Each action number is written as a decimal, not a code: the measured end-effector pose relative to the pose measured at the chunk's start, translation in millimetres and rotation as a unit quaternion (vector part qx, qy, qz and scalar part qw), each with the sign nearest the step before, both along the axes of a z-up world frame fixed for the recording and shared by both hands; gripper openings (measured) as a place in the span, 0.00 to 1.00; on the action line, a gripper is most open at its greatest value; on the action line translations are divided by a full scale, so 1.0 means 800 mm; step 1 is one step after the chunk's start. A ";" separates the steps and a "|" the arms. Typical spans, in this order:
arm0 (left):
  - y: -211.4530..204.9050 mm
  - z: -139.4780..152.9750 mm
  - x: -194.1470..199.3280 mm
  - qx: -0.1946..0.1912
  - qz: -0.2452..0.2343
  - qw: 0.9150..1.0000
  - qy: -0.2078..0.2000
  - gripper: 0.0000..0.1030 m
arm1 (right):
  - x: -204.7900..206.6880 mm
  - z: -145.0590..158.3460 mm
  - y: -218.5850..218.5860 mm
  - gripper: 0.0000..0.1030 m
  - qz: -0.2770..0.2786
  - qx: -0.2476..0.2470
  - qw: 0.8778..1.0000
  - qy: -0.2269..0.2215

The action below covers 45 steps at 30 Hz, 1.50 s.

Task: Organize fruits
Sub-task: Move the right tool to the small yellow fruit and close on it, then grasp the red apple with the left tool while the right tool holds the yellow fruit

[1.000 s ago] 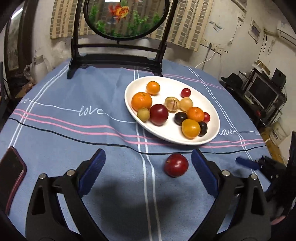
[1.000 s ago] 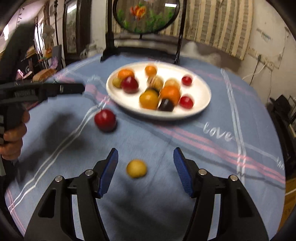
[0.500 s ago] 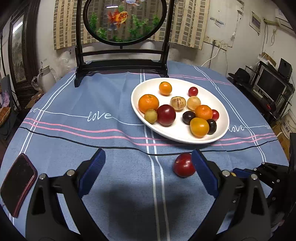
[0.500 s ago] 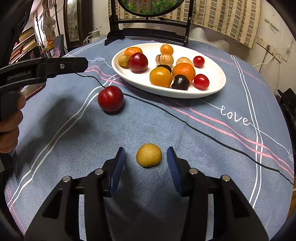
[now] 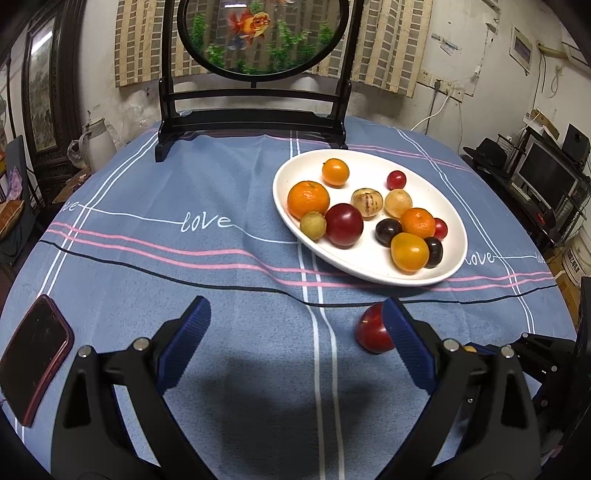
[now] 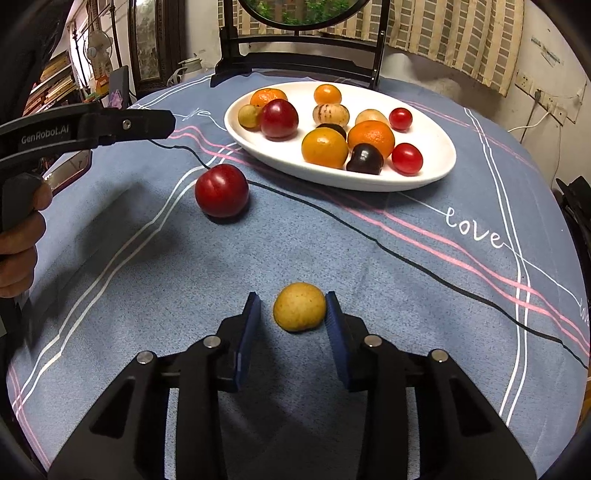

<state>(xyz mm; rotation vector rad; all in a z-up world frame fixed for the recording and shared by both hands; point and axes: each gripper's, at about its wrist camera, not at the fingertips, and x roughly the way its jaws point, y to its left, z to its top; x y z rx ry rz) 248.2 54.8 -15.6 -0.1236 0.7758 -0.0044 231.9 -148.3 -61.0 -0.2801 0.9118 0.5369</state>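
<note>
Closing on the small round yellow fruit [image 6: 300, 311], the right gripper [image 6: 293, 314] has just been narrowing its jaws: one pad touches, the other stands just off. This fruit lies on the blue cloth, near the white oval plate [image 6: 439, 173]. Next likely: clamp, lift, carry to the plate. The left gripper [image 5: 295, 339] hangs wide, empty.

Lived-in home room, round table w/ blue "love" tablecloth [image 5: 207, 221], goldfish screen on dark wood stand [image 5: 258, 33], striped curtain [image 5: 388, 44], kettle [image 5: 98, 144], TV & speaker shelf [image 5: 546, 173], wall sockets [image 5: 439, 86]
</note>
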 end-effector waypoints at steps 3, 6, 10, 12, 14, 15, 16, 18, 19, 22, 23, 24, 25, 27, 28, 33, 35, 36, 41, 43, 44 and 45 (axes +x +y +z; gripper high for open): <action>-0.001 0.001 0.000 0.002 -0.001 1.000 -0.001 0.93 | 0.000 0.000 0.000 0.34 -0.001 -0.001 1.000 -0.002; -0.002 0.000 0.001 0.004 -0.005 1.000 -0.001 0.93 | 0.000 0.000 0.000 0.30 -0.003 -0.003 1.000 -0.004; -0.006 -0.002 0.001 0.011 -0.007 1.000 0.000 0.93 | 0.000 0.002 -0.002 0.27 -0.007 -0.003 1.000 -0.005; -0.008 -0.004 0.002 0.013 -0.010 1.000 0.002 0.93 | 0.001 0.003 -0.005 0.27 -0.012 -0.001 1.000 -0.006; -0.010 -0.005 0.001 0.014 -0.014 1.000 0.002 0.93 | 0.002 0.006 -0.007 0.27 -0.016 0.002 1.000 -0.006; -0.012 -0.005 0.001 0.015 -0.017 1.000 0.003 0.93 | 0.003 0.007 -0.008 0.27 -0.019 0.003 1.000 -0.006; -0.016 -0.007 0.001 0.016 -0.025 1.000 0.004 0.93 | 0.004 0.007 -0.009 0.27 -0.021 0.002 1.000 -0.006; -0.024 -0.009 0.001 0.020 -0.041 0.999 0.006 0.93 | 0.005 0.008 -0.011 0.27 -0.024 0.003 1.000 -0.005; -0.031 -0.011 0.001 0.027 -0.055 0.998 0.006 0.93 | 0.006 0.008 -0.012 0.27 -0.026 0.004 1.000 -0.004; -0.046 -0.012 -0.003 0.041 -0.081 0.996 0.003 0.92 | 0.007 0.010 -0.013 0.27 -0.029 0.006 1.000 -0.005; -0.051 -0.013 -0.003 0.043 -0.089 0.995 0.002 0.92 | 0.007 0.011 -0.014 0.27 -0.030 0.007 1.000 -0.005; -0.055 -0.014 -0.004 0.045 -0.096 0.994 0.002 0.92 | 0.007 0.011 -0.015 0.27 -0.031 0.007 0.999 -0.006; -0.059 -0.015 -0.005 0.047 -0.104 0.993 0.001 0.92 | 0.008 0.012 -0.016 0.27 -0.033 0.007 0.999 -0.006; -0.065 -0.018 -0.006 0.052 -0.113 0.992 0.002 0.92 | 0.009 0.012 -0.018 0.27 -0.038 0.009 0.999 -0.004; -0.067 -0.019 -0.006 0.053 -0.115 0.992 0.002 0.90 | 0.010 0.012 -0.019 0.27 -0.040 0.009 0.999 -0.003; -0.077 -0.029 0.000 0.057 -0.128 0.990 0.012 0.75 | 0.013 0.010 -0.022 0.27 -0.046 0.010 0.999 0.005; -0.083 -0.035 0.006 0.064 -0.129 0.989 0.017 0.67 | 0.013 0.010 -0.022 0.27 -0.045 0.010 0.999 0.005; -0.085 -0.037 0.009 0.065 -0.130 0.989 0.019 0.63 | 0.013 0.010 -0.022 0.27 -0.045 0.010 0.999 0.005; -0.090 -0.048 0.024 0.059 -0.127 0.989 0.037 0.49 | 0.015 0.010 -0.022 0.27 -0.047 0.009 0.999 0.007; -0.092 -0.051 0.026 0.059 -0.129 0.989 0.043 0.47 | 0.015 0.009 -0.022 0.27 -0.048 0.009 0.999 0.009; -0.093 -0.053 0.028 0.060 -0.128 0.989 0.045 0.47 | 0.015 0.008 -0.022 0.27 -0.048 0.009 0.999 0.009; -0.094 -0.054 0.028 0.061 -0.127 0.989 0.046 0.47 | 0.016 0.008 -0.022 0.27 -0.049 0.009 0.999 0.010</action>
